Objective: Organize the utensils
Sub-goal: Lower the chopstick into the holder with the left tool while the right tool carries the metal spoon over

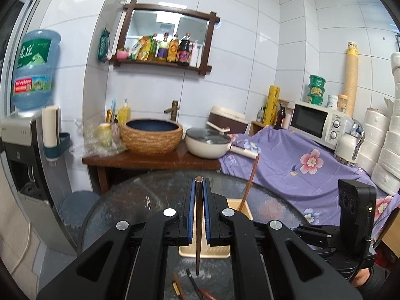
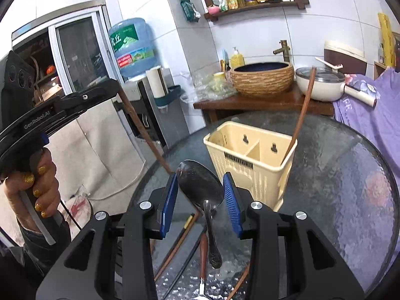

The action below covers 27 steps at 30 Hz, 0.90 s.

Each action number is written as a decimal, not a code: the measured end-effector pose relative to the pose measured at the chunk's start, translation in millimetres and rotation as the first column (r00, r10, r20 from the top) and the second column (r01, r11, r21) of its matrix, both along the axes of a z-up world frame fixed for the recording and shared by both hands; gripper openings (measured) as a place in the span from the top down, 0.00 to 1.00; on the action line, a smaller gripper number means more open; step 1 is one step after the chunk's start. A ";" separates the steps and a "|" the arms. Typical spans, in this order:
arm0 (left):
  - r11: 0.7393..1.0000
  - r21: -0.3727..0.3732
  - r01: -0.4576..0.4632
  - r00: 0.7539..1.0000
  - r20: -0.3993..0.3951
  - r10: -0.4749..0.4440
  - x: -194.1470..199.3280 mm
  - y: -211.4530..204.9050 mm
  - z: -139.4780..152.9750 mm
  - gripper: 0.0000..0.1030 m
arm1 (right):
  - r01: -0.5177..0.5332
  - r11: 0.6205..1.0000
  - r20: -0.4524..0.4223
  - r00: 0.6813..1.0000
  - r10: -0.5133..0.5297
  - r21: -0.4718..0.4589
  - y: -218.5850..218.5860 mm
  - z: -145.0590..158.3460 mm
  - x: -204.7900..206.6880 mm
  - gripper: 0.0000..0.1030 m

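Chopstick of dark wood is clenched between the blue pads of the left gripper, its thick end level with the fingertips and its thin end hanging down toward the glass table. It looks light, stiff and smooth, so I judge it could turn or slip in a narrow pinch; a hold near the thick end, as now, seems sensible for lowering the point first. The right gripper grasps a metal spoon by the sides of its bowl, the handle hanging below toward the table. The spoon is probably heavier and slippery, and the round bowl gives the pads little flat surface, so I think it may swing. Just behind the spoon stands the cream utensil basket, with a divider that makes two compartments. One long wooden chopstick leans in the right compartment; the left compartment seems empty, though its bottom is hidden. In front of the basket, on the glass under the grippers, more chopsticks and a red-handled utensil lie loose. A hand with gold nails holds the left gripper's grip, well left of the basket.
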<state>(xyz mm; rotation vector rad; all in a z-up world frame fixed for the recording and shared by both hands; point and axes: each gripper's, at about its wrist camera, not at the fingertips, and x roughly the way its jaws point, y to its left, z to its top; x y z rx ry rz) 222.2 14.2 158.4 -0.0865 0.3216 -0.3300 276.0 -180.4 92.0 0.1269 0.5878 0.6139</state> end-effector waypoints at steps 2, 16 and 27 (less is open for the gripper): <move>1.000 0.003 0.004 1.000 0.019 -0.004 2.1 -1.6 13.6 0.94 | 0.006 1.000 0.011 1.000 -0.006 0.022 -2.1 10.9 4.5 0.63; 0.996 -0.066 -0.053 0.986 0.152 0.062 44.5 -20.3 108.4 0.94 | 0.153 0.982 0.180 0.969 -0.171 0.110 -12.0 88.4 67.6 0.63; 0.989 -0.090 -0.118 0.988 0.088 0.126 98.8 -35.9 37.5 0.94 | 0.243 0.970 0.191 0.951 -0.243 0.025 -10.4 22.7 92.3 0.63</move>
